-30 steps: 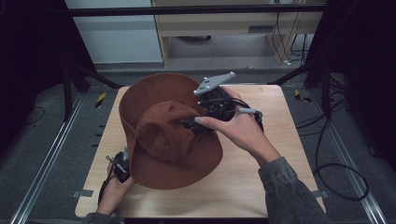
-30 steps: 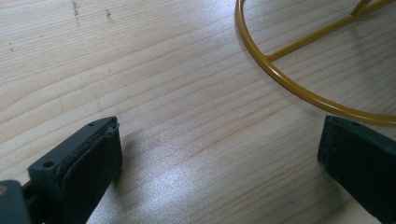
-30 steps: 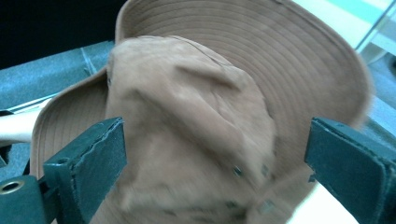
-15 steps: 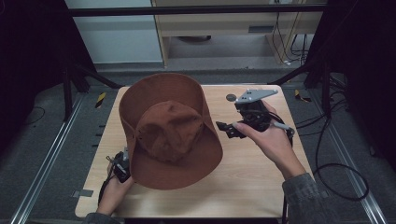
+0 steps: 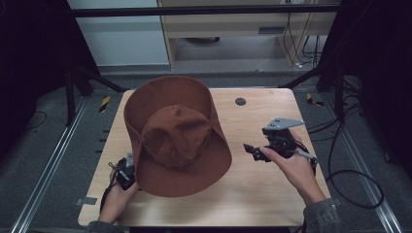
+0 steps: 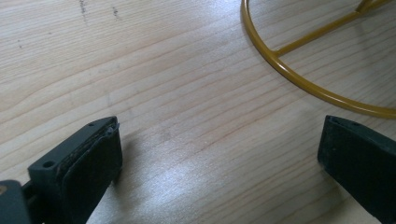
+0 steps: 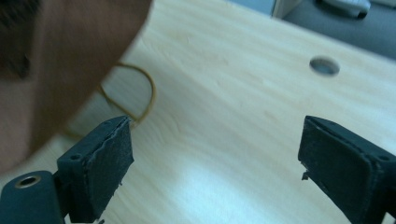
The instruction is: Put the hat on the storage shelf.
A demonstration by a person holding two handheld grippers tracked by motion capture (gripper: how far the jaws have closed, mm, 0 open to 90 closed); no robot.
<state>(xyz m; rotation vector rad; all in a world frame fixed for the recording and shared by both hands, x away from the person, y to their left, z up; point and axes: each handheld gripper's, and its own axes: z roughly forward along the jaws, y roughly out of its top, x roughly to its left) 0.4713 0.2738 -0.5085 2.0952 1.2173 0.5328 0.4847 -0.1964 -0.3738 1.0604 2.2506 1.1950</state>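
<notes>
A brown wide-brimmed hat point(image 5: 177, 138) rests crown up at the table's middle left, its back brim tilted upward. Under it a yellow wire stand point(image 6: 299, 81) shows, also as a loop point(image 7: 147, 93) below the hat brim point(image 7: 70, 60) in the right gripper view. My left gripper point(image 5: 126, 170) sits at the front left, by the brim's edge and partly under it. Its jaws point(image 6: 219, 140) are wide open over bare wood. My right gripper point(image 5: 251, 150) hovers right of the hat, clear of it. It is open point(image 7: 215, 149) and holds nothing.
The wooden table point(image 5: 272, 199) has a round cable hole point(image 5: 240, 101) at the back right, also seen in the right gripper view point(image 7: 324, 65). A cable trails off the right edge. Black frame legs and a grey floor surround the table.
My right gripper has drawn away from the hat's crown toward the right and front, and stands apart from the hat. The left gripper and the hat have stayed still.
</notes>
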